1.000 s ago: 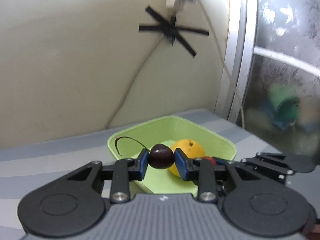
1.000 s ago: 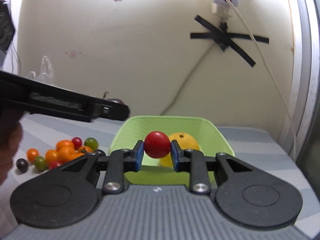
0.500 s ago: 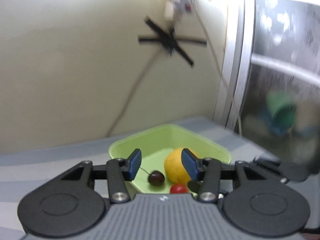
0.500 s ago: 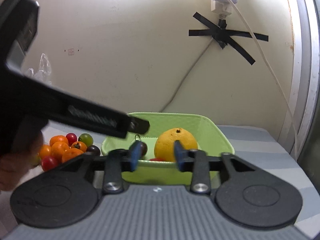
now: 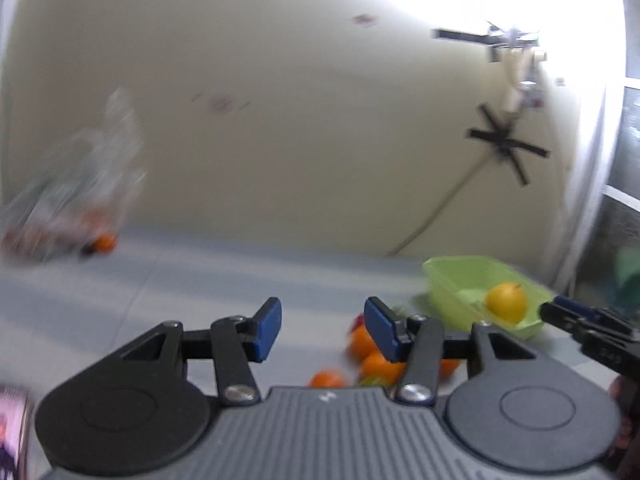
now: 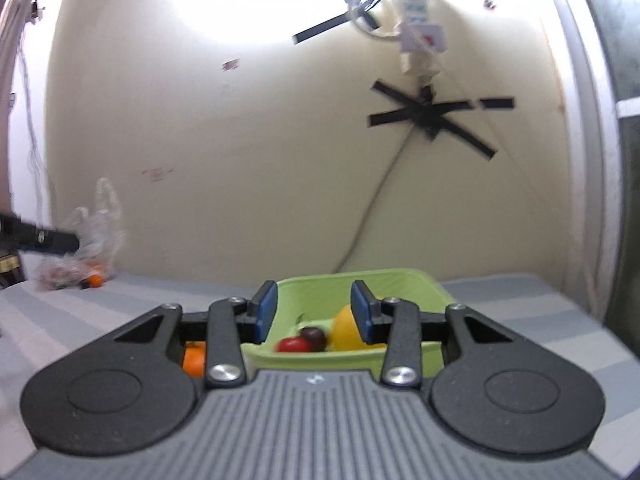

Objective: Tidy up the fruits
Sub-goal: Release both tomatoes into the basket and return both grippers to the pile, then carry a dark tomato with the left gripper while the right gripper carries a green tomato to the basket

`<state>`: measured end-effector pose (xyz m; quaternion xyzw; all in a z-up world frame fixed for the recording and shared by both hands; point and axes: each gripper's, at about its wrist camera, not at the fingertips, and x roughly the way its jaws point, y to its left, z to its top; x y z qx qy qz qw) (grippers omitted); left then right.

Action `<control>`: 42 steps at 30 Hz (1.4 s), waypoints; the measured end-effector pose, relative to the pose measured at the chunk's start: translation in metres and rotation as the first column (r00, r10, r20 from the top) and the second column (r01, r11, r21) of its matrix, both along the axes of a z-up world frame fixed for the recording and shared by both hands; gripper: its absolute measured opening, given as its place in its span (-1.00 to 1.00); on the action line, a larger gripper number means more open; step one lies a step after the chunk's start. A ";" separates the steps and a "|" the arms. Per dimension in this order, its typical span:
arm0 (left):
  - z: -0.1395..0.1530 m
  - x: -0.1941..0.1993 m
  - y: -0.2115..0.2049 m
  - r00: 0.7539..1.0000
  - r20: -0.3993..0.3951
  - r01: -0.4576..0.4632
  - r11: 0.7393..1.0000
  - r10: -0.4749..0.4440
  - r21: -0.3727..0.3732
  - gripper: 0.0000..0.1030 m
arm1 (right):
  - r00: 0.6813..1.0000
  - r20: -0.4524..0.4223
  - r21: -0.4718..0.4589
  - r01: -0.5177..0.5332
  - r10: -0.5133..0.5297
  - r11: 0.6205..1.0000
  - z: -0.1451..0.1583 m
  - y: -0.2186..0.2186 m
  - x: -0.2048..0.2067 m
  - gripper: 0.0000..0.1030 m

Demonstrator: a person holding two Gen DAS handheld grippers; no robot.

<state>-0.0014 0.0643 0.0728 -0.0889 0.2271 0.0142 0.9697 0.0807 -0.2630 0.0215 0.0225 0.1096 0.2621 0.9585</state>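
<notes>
With the red cherry tomato, dark cherry and yellow citrus lying in the light-green plastic tray, I'm holding both jaws spread and empty, just opened. I'm swinging the left gripper toward the small orange and red fruits waiting on the grey worktop; the right gripper is hovering at the tray.

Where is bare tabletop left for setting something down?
Bare striped tabletop runs between the plastic bag by the wall and the green tray. It is crowded at the loose fruit pile beside the tray.

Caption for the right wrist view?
Right gripper, jaws open and empty, over green bin holding orange, tomato, cherry.
</notes>
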 end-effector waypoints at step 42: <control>-0.063 -0.020 0.021 0.985 -0.154 0.079 0.996 -0.082 -0.027 -0.45 | 0.914 -0.127 -0.453 -0.400 0.386 0.797 -0.027 0.170 -0.032 -0.34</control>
